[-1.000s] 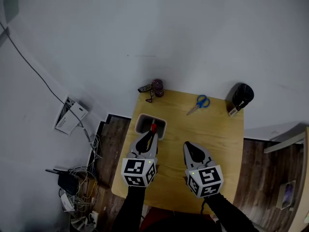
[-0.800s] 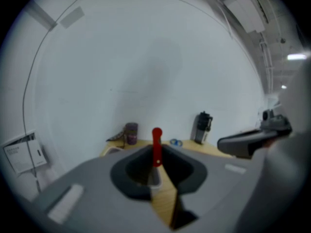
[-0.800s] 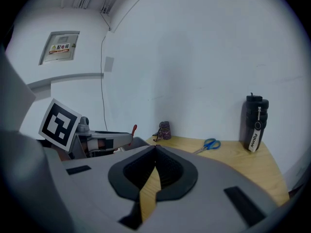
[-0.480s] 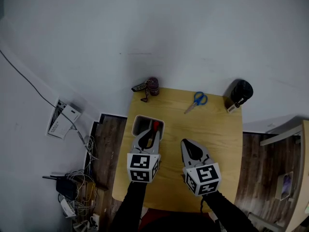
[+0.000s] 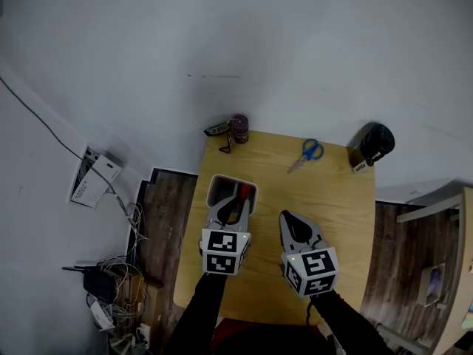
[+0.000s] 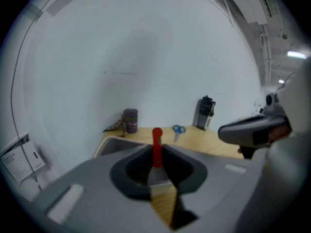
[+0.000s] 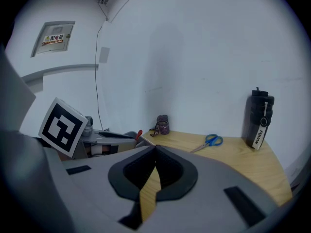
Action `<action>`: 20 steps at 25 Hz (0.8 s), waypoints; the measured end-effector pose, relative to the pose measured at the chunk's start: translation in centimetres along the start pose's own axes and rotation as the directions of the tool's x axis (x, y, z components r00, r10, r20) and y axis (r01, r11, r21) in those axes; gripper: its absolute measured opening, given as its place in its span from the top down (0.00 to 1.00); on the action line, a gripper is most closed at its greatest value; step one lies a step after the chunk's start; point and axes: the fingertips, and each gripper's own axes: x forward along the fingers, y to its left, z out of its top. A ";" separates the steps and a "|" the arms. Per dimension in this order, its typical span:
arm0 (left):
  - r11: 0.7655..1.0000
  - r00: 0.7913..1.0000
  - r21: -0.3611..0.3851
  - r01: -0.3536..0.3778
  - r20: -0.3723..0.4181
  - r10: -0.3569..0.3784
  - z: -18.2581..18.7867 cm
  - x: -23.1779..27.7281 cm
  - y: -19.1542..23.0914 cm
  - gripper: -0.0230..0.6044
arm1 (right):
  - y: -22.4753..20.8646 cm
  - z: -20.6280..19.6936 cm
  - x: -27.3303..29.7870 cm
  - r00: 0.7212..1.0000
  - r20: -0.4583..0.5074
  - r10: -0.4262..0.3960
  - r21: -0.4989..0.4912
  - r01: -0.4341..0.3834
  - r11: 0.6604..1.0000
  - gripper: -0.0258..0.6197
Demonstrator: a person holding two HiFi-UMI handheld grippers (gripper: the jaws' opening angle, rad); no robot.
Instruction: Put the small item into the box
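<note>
Red-handled with a flat metal blade, the small scraper [image 6: 157, 148] lay with its long axis running straight away from the camera in the left gripper view. Its handle pointed toward the far wall, and the left gripper [image 6: 156, 173] had its jaws clamped on the blade. In the head view the handle sat within the outline of the open grey box [image 5: 215, 186] at frame centre (touching it or not, unclear). The right gripper [image 5: 290, 218] hovered just to the right over the wooden table [image 5: 336, 205], jaws pressed together on nothing. Both grippers reached up-frame from the bottom edge, side by side.
</note>
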 end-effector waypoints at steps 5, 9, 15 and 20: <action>1.000 1.000 0.004 0.001 -0.022 -0.001 -0.8 0.2 0.2 0.86 | 0.2 -0.2 0.5 1.000 -0.012 -0.003 -0.003 0.003 1.000 0.95; 1.000 1.000 -0.005 -0.001 -0.030 0.001 -1.2 0.3 0.3 0.86 | 0.1 -0.4 0.8 1.000 -0.020 -0.006 -0.003 0.006 1.000 0.95; 1.000 1.000 0.003 -0.006 -0.029 0.006 -1.2 0.3 0.3 0.86 | 0.2 -0.6 0.9 1.000 -0.027 -0.013 0.003 0.013 1.000 0.95; 1.000 1.000 -0.007 0.001 -0.027 -0.001 -1.1 0.3 0.3 0.85 | 0.2 -0.7 0.8 0.999 -0.030 -0.019 0.003 0.019 1.000 0.95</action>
